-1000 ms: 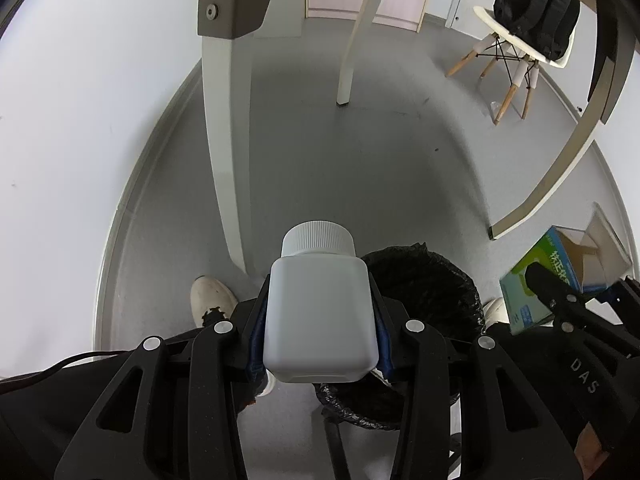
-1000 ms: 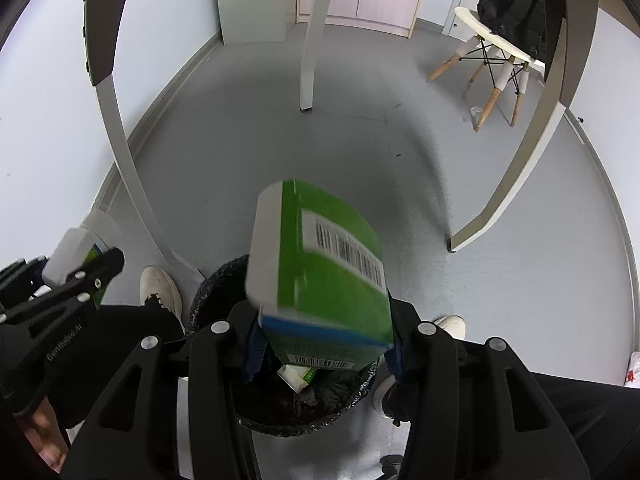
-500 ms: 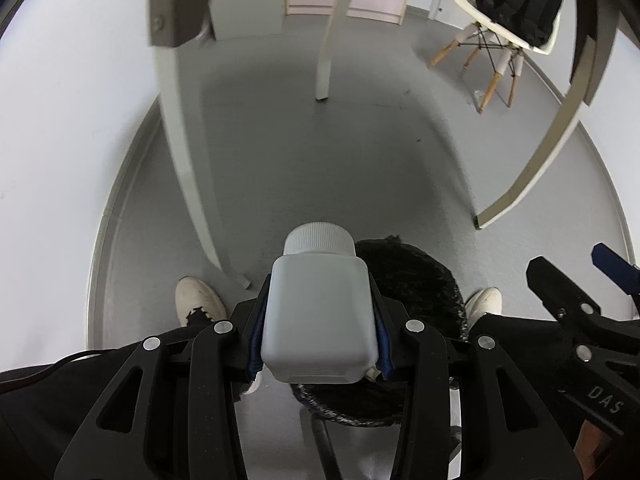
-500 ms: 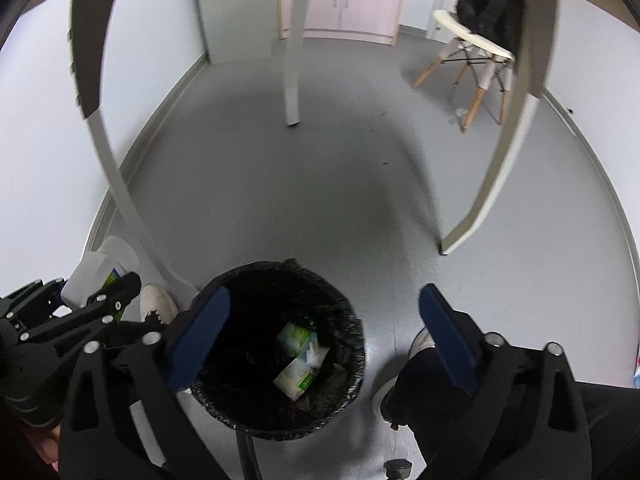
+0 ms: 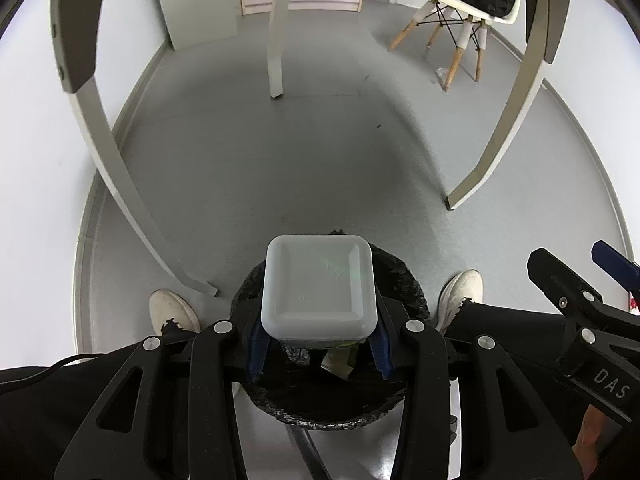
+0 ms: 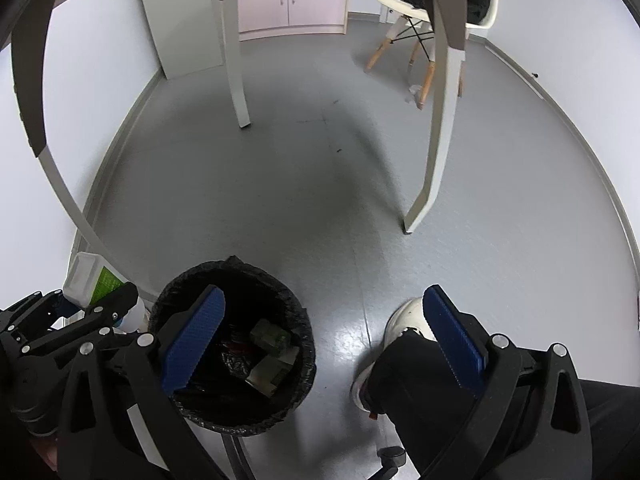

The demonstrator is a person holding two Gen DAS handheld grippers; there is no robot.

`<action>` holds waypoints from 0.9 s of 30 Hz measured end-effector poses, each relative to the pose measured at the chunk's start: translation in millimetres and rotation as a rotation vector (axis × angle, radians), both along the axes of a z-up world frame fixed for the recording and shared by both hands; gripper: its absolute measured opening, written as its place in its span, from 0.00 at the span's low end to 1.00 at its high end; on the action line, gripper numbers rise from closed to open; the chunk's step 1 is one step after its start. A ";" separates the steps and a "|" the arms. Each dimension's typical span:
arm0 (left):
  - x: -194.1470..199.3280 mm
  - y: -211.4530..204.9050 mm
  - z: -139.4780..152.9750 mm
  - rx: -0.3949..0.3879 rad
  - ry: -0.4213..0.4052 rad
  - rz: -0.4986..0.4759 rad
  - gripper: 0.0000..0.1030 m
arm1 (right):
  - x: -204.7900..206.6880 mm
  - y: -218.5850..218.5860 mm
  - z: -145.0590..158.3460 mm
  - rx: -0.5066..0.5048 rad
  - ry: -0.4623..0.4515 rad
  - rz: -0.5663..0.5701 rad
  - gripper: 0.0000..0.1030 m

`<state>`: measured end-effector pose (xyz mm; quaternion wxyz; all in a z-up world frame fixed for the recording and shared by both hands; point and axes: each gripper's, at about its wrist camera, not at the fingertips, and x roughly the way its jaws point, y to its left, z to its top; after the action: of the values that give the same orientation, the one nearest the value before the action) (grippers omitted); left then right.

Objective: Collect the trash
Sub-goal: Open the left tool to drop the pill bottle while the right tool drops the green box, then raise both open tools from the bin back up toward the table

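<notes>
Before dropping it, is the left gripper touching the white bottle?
Touching: the left wrist view shows the left gripper with jaws against both sides of the white bottle.

Two black two-finger tools were in view: the left tool point(image 5: 318, 344) and the right tool point(image 6: 324, 344). There was one white square plastic bottle point(image 5: 319, 292), one round bin with a black liner point(image 6: 298, 320) at lower centre, two white shoes point(image 5: 174, 314) point(image 5: 460, 294), and one white wooden-legged chair point(image 5: 452, 12) at upper right.
</notes>
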<state>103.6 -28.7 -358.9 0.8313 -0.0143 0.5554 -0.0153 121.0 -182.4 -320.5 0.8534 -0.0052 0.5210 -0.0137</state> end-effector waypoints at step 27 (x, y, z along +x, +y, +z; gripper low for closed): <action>-10.3 12.3 29.3 0.022 -0.097 0.065 0.90 | -4.6 5.8 6.5 -0.024 -0.013 0.008 0.93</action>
<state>93.3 -16.3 -329.6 0.8574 -0.0223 0.5139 0.0173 116.4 -176.5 -314.0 0.8567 -0.0173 0.5153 -0.0166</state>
